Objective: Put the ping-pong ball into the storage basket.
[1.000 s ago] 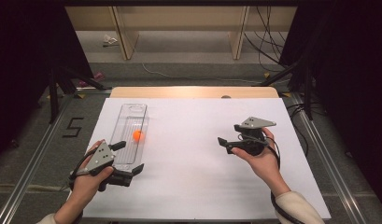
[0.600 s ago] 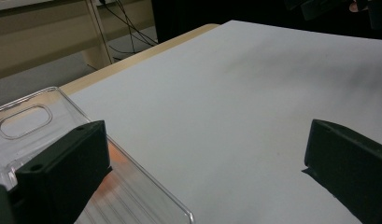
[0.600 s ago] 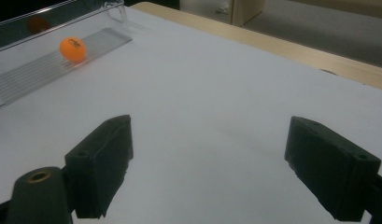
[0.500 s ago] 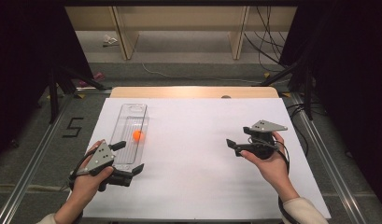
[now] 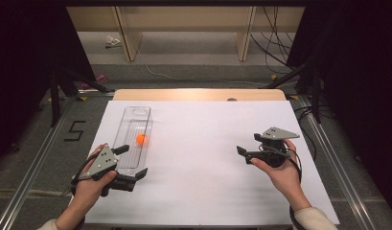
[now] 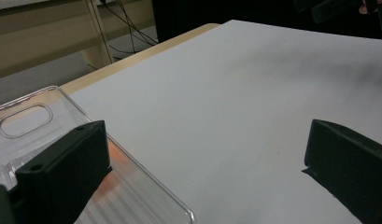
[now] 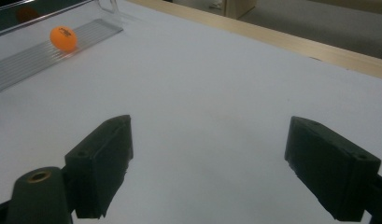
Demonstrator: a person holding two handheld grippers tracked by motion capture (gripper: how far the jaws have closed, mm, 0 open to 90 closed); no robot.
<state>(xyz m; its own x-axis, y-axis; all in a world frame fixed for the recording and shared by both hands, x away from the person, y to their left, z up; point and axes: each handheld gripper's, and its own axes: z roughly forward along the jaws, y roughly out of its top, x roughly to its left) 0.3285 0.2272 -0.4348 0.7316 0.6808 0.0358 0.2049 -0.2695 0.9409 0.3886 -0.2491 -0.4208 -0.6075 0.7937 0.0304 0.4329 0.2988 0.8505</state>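
Observation:
A clear plastic tray [image 5: 134,125] lies lengthwise at the left of the white sheet [image 5: 198,182], with an orange ball [image 5: 141,139] inside it. My left gripper [image 5: 132,162] stands open at the tray's near end, one jaw over the tray and one beside it. In the left gripper view the gripper [image 6: 207,149] is wide open, with the tray [image 6: 25,121] under its left jaw and an orange glow behind that jaw. My right gripper [image 5: 249,144] is held open over the sheet's right part, pointing left. From the right gripper [image 7: 212,135] the ball [image 7: 63,38] and tray [image 7: 25,65] are far off.
The sheet covers a wooden table whose back edge [image 5: 198,94] shows. Metal rails [image 5: 328,143] run along both sides. A "5" [image 5: 74,130] is marked on the floor at left. Shelf legs and cables [image 5: 275,43] stand behind the table.
My right gripper has drifted to the right and a little nearer to the person, away from the tray. The left gripper, the tray and the ball have stayed put.

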